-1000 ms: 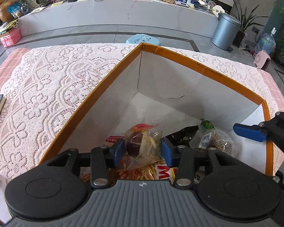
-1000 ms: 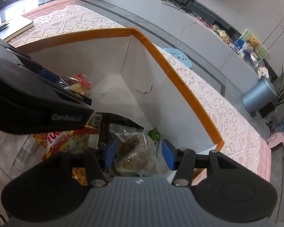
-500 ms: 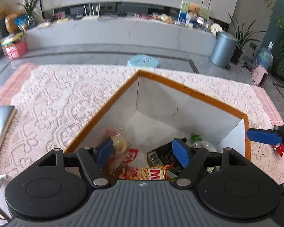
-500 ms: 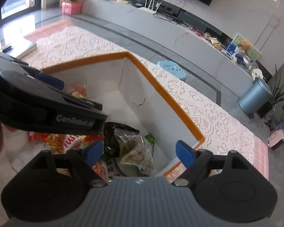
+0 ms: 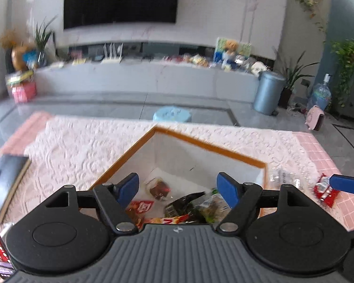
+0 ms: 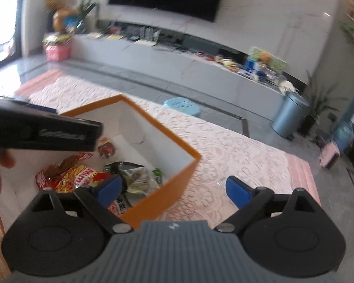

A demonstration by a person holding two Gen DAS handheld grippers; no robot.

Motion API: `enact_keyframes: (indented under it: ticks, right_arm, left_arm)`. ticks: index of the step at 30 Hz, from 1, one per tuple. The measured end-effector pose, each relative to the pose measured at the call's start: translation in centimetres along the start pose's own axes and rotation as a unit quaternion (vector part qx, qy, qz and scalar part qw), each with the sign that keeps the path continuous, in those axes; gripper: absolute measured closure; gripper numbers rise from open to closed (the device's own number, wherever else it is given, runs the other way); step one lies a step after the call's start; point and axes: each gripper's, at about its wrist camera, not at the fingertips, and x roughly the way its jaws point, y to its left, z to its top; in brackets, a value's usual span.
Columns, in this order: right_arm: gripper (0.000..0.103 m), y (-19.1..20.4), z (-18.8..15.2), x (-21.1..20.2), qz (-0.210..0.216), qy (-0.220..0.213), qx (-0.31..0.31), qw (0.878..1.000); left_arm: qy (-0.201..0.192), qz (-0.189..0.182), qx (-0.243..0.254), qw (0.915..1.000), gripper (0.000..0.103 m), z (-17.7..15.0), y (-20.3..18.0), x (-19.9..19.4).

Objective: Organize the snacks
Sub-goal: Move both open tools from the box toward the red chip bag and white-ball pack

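Both tools stood wide apart, empty; jaws had just been opening, nothing between the pads. Left tool hung over the box, right tool straddled its orange rim at the near corner. Snacks sat piled in the box's near half; a clear-wrapped one lay alone toward 12 o'clock. Two packets were outside on the worktop: a red one at 3 o'clock and a clear one beside the box.

Risks, as I judged them: right tool's pad catching the rim and shoving the box; the two tools colliding near the red packet; slick wrappers slipping a shallow pinch.
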Motion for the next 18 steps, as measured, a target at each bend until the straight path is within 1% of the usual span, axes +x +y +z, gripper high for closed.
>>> enact_keyframes:
  ticks: [3, 6, 8, 10, 14, 18]
  right_arm:
    - [0.010, -1.8, -1.1, -1.4, -0.014, -0.012, 0.040, 0.999]
    - [0.009, -3.8, -2.5, -3.1, -0.033, -0.028, 0.079, 0.996]
    - [0.007, -4.8, -3.6, -3.9, -0.045, -0.036, 0.099, 0.993]
    - [0.007, -6.0, -4.7, -4.9, -0.056, -0.045, 0.121, 0.990]
    - [0.007, -8.1, -6.9, -6.3, -0.070, -0.052, 0.155, 0.984]
    - [0.007, -9.7, -8.8, -7.0, -0.087, -0.052, 0.173, 0.980]
  left_arm:
    - [-0.021, -0.023, 0.014, 0.9994, 0.014, -0.3, -1.7, -1.5]
    - [-0.030, -0.046, 0.020, 0.9983, 0.014, -0.5, -3.2, -2.3]
    - [-0.026, -0.067, 0.021, 0.9972, 0.014, -0.7, -4.2, -2.6]
    - [-0.020, -0.090, 0.022, 0.9955, 0.014, -0.9, -5.3, -2.8]
    - [-0.018, -0.111, 0.044, 0.9926, 0.014, -1.6, -7.6, -3.0]
    - [-0.003, -0.135, 0.068, 0.9885, 0.014, -2.4, -10.0, -2.6]
